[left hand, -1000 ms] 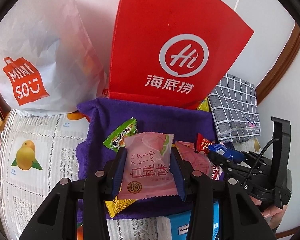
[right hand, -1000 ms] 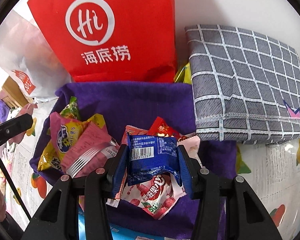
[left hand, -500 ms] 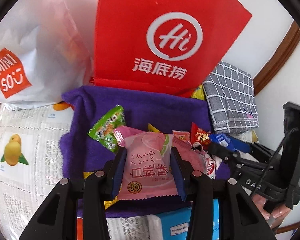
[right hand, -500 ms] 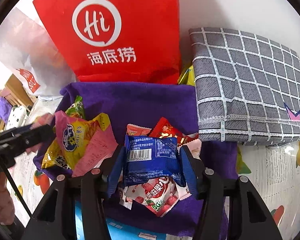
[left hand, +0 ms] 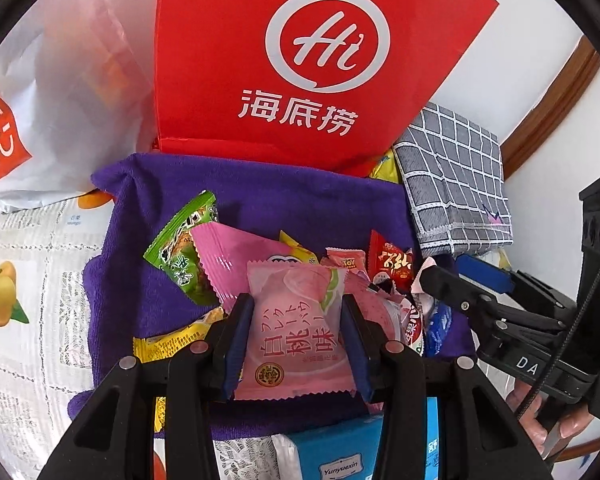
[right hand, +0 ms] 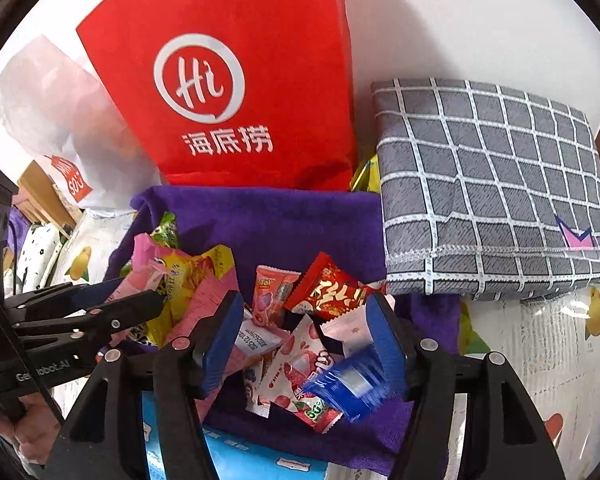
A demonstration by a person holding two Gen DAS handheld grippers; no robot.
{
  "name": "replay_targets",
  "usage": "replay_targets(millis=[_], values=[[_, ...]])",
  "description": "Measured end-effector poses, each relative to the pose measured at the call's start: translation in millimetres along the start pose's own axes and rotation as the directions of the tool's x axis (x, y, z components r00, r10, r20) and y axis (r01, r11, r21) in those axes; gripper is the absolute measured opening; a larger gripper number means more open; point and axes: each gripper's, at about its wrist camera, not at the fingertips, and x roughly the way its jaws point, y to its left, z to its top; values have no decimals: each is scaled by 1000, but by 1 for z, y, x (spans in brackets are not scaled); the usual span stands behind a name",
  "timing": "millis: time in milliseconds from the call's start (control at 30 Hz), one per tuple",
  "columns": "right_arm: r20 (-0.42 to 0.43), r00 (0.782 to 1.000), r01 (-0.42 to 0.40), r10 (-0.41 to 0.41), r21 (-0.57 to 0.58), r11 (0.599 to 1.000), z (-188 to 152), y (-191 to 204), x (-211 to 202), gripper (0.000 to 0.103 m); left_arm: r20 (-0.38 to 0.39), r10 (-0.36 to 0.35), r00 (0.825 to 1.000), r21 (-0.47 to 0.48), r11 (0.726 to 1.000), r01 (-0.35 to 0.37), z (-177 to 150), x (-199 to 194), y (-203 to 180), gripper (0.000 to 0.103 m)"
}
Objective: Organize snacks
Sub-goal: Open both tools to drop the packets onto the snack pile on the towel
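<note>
Snack sorting, two wrist views.
A pale pink peach-flavour packet (left hand: pixel 296 332) is clamped by the left tool (left hand: pixel 296 354); only the right view shows the right tool (right hand: pixel 304 340), its jaws just widened, with the blurred blue foil packet (right hand: pixel 350 386) unpressed.

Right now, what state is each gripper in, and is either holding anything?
Left gripper: shut on the pale pink peach-flavour snack packet.
Right gripper: open, jaws just widened; the dark blue foil snack packet is dropping free between them.

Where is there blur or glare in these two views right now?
Right wrist view: only the blue packet is motion-smeared, between the right gripper's opening jaws. Left wrist view: sharp; mild sheen on the pink peach packet. Both: fisheye bends the edges.
</note>
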Motion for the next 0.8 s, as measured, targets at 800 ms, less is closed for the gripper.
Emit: replay_targets(millis=[800], values=[[44,999,1,-1,-2,1000,0,0,-20,63,-26,22,999,-31,999,-23,-1,13,4,44]])
